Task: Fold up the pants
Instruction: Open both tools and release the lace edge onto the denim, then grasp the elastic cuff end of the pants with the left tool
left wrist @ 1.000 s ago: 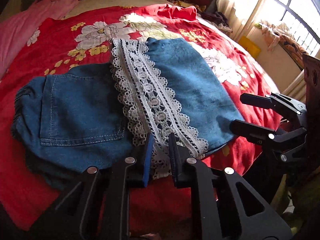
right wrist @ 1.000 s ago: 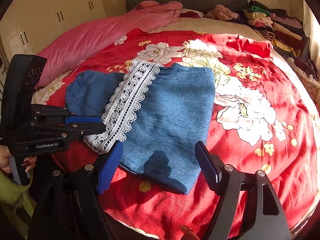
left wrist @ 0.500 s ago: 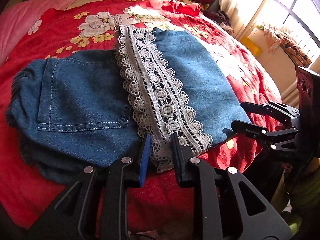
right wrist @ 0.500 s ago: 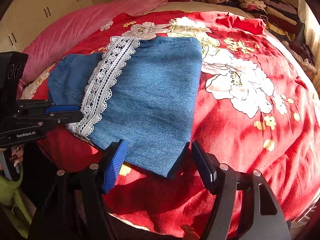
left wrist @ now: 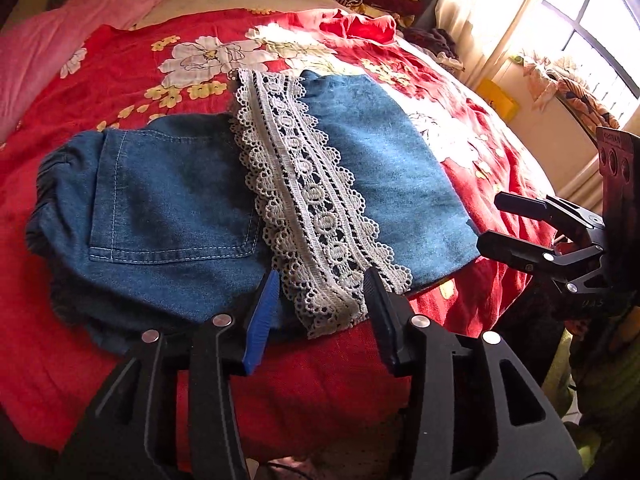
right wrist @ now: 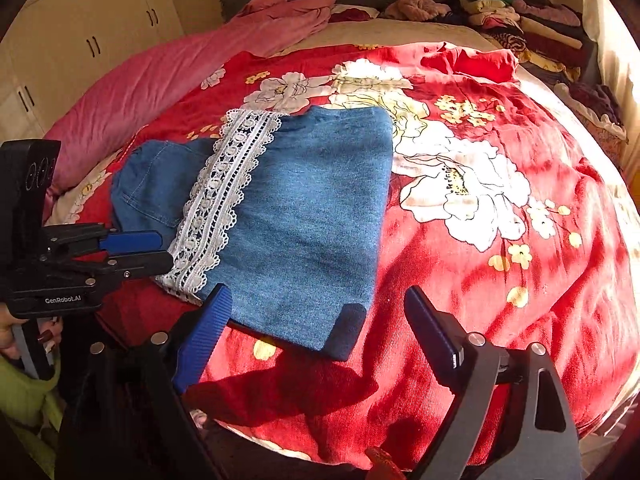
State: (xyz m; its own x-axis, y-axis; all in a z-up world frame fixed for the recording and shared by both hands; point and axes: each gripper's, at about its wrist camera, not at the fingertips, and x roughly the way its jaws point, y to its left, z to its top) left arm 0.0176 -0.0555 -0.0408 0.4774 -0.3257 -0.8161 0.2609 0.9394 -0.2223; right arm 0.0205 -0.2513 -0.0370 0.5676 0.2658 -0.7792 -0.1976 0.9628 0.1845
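While the folded denim pants (left wrist: 192, 216) lie flat on the red floral bedspread (right wrist: 500, 264) near the bed's front edge, both grippers sit low at that edge, pointing in over the fabric. From the left wrist camera, the left gripper (left wrist: 320, 300) has its jaws spread, with the near end of the white lace trim (left wrist: 308, 208) lying between its blue pad and its black pad; neither pad is visibly pressing the cloth. From the right wrist camera the same tool enters from the left side, roughly level with the bedspread, its fingers reaching sideways toward the lace end, and a hand (right wrist: 16, 336) with dark painted nails grips its handle below. The right gripper (right wrist: 320, 312) also has its jaws wide apart, straddling the near corner of the plain denim panel folded over to the right of the lace; that corner lies in the gap and I cannot tell whether either finger touches it. In the left wrist view this gripper shows at the right edge, fingers level and aimed at the denim's corner. A back pocket faces up on the left part of the pants. Beyond, a pink blanket (right wrist: 168, 80) lies along the left side of the bed, and stacked clothes (right wrist: 520, 20) sit at the far right
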